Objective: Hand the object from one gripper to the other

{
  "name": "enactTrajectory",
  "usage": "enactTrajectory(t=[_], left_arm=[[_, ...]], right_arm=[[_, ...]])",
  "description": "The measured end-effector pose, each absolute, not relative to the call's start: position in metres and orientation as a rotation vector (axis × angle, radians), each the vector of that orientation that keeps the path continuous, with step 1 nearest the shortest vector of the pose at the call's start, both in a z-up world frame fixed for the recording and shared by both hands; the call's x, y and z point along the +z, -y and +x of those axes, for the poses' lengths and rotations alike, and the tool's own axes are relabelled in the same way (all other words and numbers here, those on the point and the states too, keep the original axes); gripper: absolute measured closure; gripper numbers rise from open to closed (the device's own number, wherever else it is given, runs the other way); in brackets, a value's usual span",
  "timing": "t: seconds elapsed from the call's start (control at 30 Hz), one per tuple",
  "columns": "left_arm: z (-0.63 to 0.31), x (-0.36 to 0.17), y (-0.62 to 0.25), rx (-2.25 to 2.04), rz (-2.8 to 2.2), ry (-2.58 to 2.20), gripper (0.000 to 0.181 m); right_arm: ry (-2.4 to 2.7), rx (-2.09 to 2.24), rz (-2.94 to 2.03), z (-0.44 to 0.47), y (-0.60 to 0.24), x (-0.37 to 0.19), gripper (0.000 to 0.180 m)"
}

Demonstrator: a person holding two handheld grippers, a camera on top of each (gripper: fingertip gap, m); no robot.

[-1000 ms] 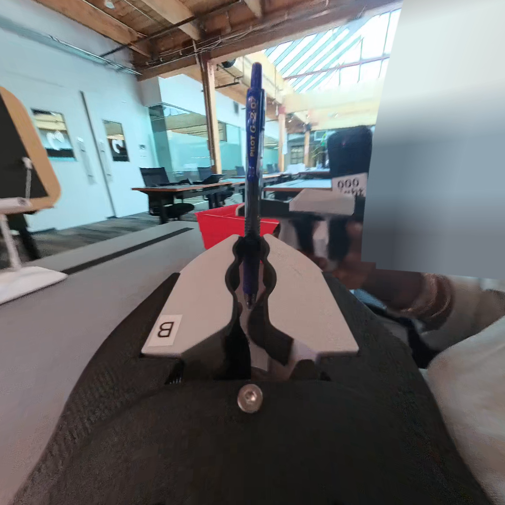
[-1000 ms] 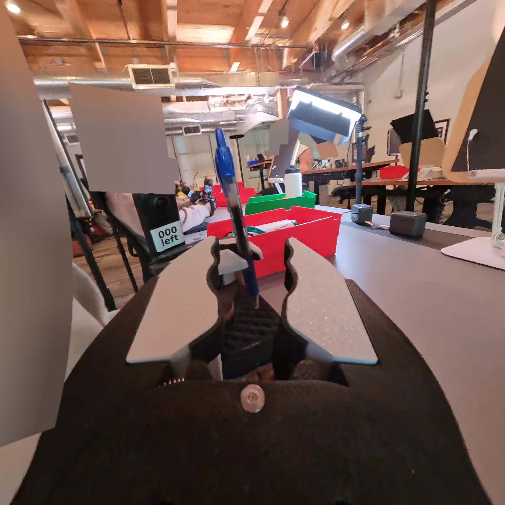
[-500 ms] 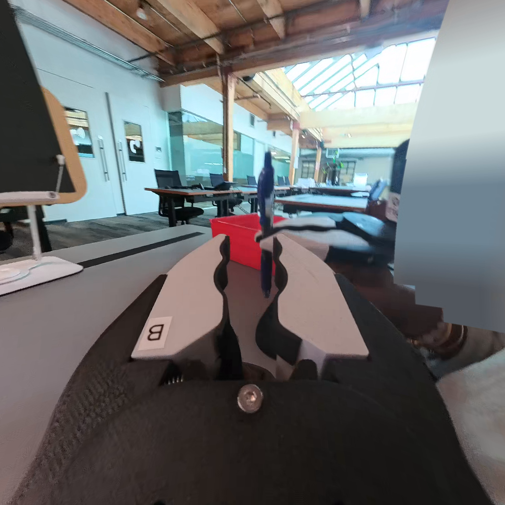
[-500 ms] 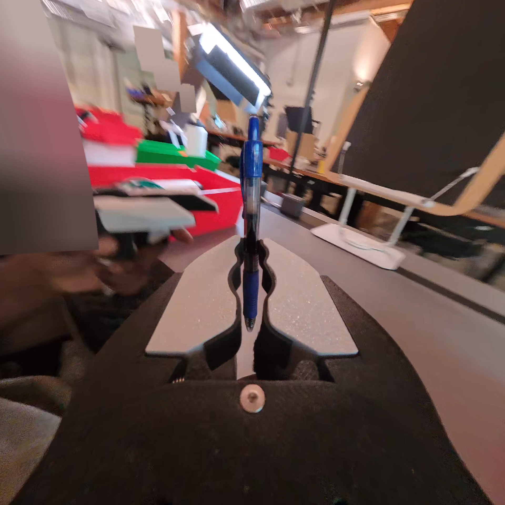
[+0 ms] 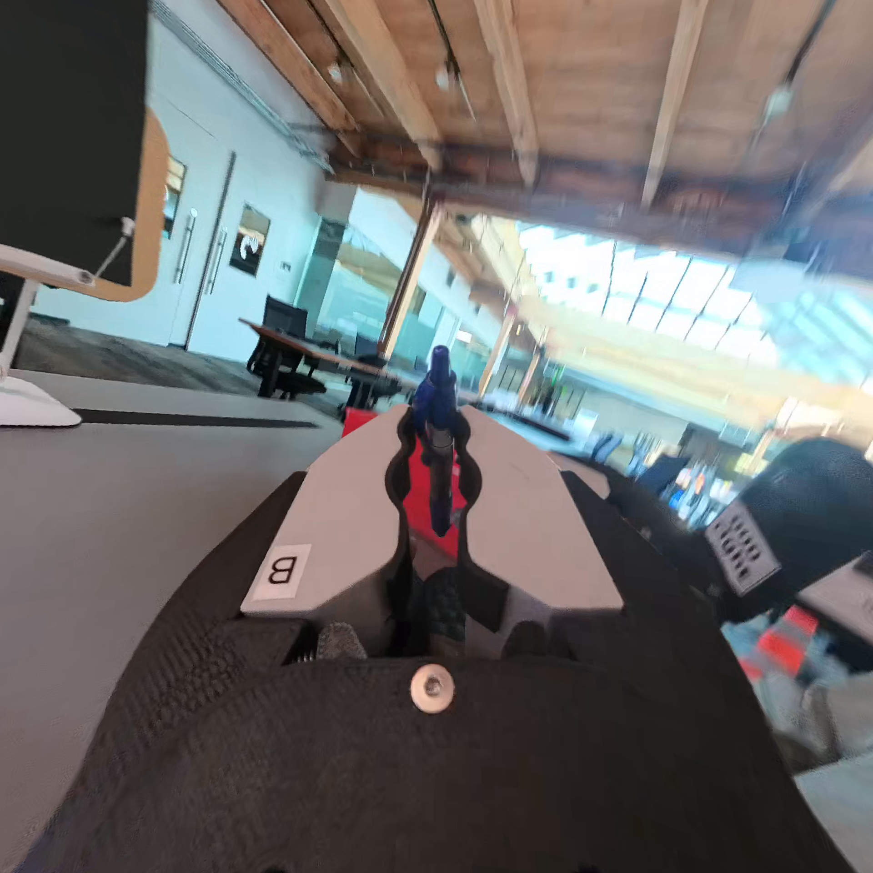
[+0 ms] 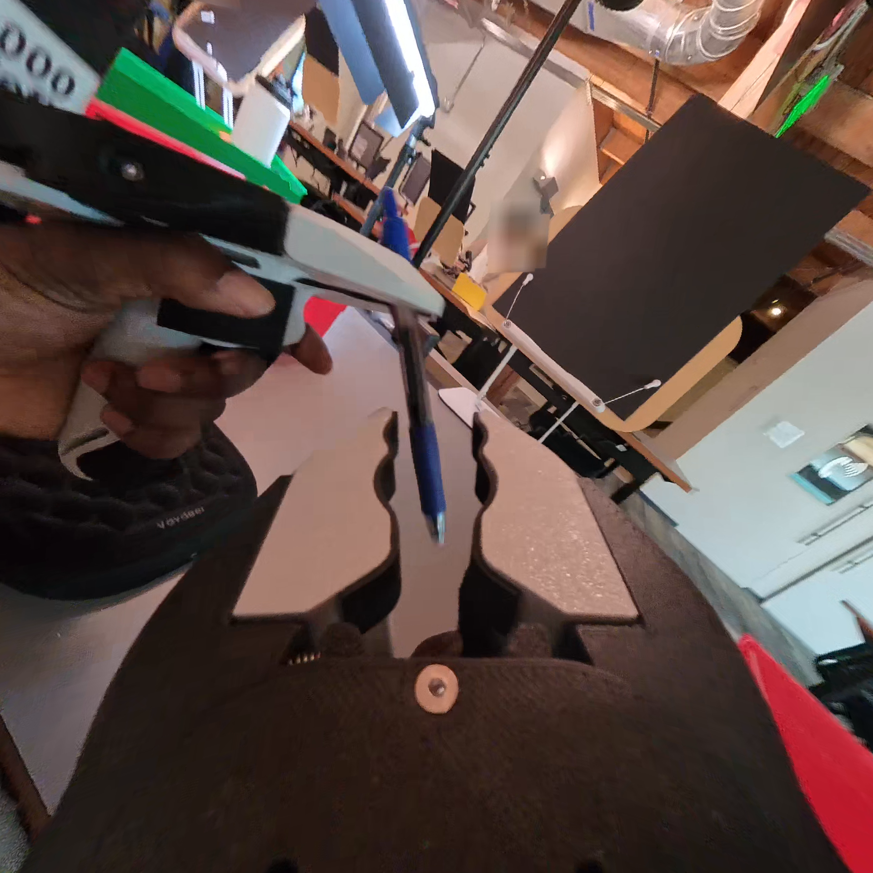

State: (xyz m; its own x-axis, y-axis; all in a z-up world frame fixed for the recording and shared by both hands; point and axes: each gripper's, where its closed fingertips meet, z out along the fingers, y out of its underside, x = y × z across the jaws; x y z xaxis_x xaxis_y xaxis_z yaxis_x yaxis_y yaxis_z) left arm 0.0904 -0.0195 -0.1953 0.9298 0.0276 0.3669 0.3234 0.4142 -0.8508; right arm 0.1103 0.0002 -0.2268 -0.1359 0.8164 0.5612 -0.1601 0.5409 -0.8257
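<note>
I see the pen [image 5: 438, 465] pinched between the tips of my left gripper [image 5: 435, 425], its blue clicker end poking out past them toward 12 o'clock and its writing tip pointing back toward the camera. The left fingers [image 5: 352, 510] are drawn in tight on the barrel, with only a narrow slot left behind the pinch — red shows through it from the bin [image 5: 355, 418] beyond.

From the right wrist view, the same pen [image 6: 422, 439] hangs down out of the left gripper [image 6: 415, 302], which comes in from 10 o'clock with a hand [image 6: 141, 330] wrapped round its grip. The pen's lower half, blue grip and metal tip, sits in the gap of my right gripper [image 6: 434, 425], slanting toward 5 o'clock. The right fingers [image 6: 534, 519] stand well apart and I see clear space on both sides of the pen — they hold nothing.

Below lies the grey table [image 6: 293, 411]. At 1 o'clock a black board [image 6: 661, 264] with a tan edge stands on a white stand, and a green bin [image 6: 198, 123] sits at 11 o'clock. The left view is blurred.
</note>
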Motion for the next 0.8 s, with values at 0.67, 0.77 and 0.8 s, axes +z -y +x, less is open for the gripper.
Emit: enactTrajectory(t=[0.67,0.77,0.8], left_arm=[[0.098,-0.197,0.024,-0.455,-0.814,0.482,0.165],[0.1,-0.204,0.015,-0.505,-0.921,0.454,0.159],[0.098,-0.207,0.015,-0.493,-0.967,0.442,0.148]], right_arm=[[0.563,2.826,-1.415,0.117,-0.014,-0.212,0.169],[0.584,2.744,-1.377,0.117,-0.026,-0.21,0.169],[0.597,2.702,-1.36,0.118,-0.031,-0.208,0.169]])
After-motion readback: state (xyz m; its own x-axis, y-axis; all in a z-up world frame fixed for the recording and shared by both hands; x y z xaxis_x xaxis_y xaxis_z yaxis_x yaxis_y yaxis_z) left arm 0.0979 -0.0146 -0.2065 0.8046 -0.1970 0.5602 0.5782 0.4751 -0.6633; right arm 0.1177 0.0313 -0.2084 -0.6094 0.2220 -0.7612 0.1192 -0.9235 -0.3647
